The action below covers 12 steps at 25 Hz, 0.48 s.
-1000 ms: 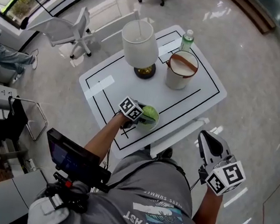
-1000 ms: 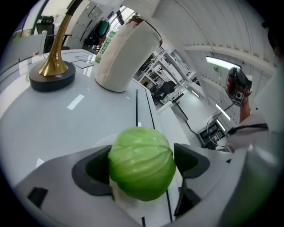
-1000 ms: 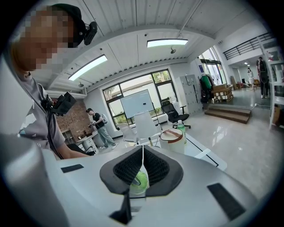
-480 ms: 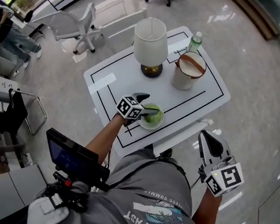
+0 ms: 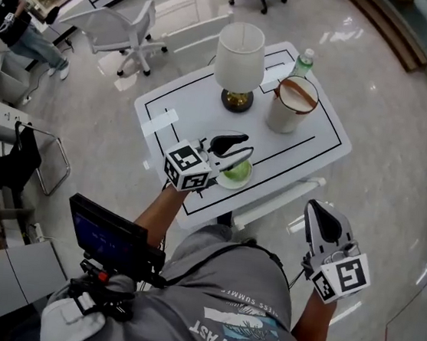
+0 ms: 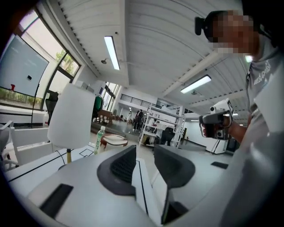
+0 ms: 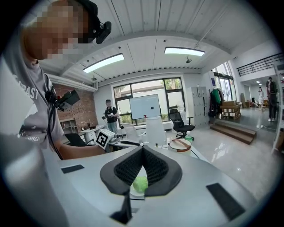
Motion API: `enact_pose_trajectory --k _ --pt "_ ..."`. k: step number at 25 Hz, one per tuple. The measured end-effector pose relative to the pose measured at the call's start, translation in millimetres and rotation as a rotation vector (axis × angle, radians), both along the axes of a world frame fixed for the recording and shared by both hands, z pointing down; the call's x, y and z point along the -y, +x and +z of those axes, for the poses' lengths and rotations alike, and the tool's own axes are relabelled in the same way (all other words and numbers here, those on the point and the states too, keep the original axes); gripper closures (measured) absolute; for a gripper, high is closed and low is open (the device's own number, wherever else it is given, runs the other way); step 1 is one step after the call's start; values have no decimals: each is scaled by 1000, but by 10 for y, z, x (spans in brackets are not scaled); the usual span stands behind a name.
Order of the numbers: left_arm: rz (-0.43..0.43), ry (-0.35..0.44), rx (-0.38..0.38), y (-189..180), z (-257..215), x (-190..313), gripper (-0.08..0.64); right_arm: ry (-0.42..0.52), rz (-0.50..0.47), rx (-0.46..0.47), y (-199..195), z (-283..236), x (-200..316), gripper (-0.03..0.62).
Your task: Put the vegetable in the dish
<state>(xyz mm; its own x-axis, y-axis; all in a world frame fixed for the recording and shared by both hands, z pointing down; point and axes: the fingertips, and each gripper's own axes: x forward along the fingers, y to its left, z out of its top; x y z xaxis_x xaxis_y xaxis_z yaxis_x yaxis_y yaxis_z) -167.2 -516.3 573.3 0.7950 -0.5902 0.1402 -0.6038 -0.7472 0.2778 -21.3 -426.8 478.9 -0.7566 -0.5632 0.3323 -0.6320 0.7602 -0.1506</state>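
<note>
In the head view, the vegetable [image 5: 234, 173], round and green, is lying in the small pale dish [image 5: 240, 184] near the front edge of the white surface [image 5: 191, 101]. The left gripper [image 5: 249, 145] is hanging just over the dish's far side, its jaws spreading apart toward the middle of the surface, clear of the vegetable. Farther back a lamp [image 5: 240, 57] is standing, with a white pot [image 5: 291, 106] beside it and a bottle [image 5: 305, 61] just behind the pot. The right gripper [image 5: 319, 211] is being held off the surface, over the floor at the person's right side, well apart from the dish.

In the left gripper view, the two dark jaws are closing, with a gap showing between them and nothing in it; only the lined front strip of the surface is showing through. The camera is looking level across the surface toward the lamp, the bottle and the pot at the left. The person's other hand [image 6: 230, 128] is holding up the right gripper at the right of this view.

In the right gripper view, the jaws are meeting at their tips and are gripping nothing. Through the small opening below the tips, the vegetable is showing far off, sitting in its dish on the surface. Beyond it the lamp and the pot are standing, and the left gripper's marker cube [image 7: 103, 138] is showing to the left, at the end of the person's forearm [image 7: 82, 151].
</note>
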Motion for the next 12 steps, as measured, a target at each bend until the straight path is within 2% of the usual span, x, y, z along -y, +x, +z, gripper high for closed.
enact_pose_trajectory --k 6,12 --pt "-19 67 -26 264 -431 -597 428 49 -44 20 171 -174 -429 586" --pt "-50 104 -16 818 -583 -1362 428 64 -95 32 684 -189 -1135 586"
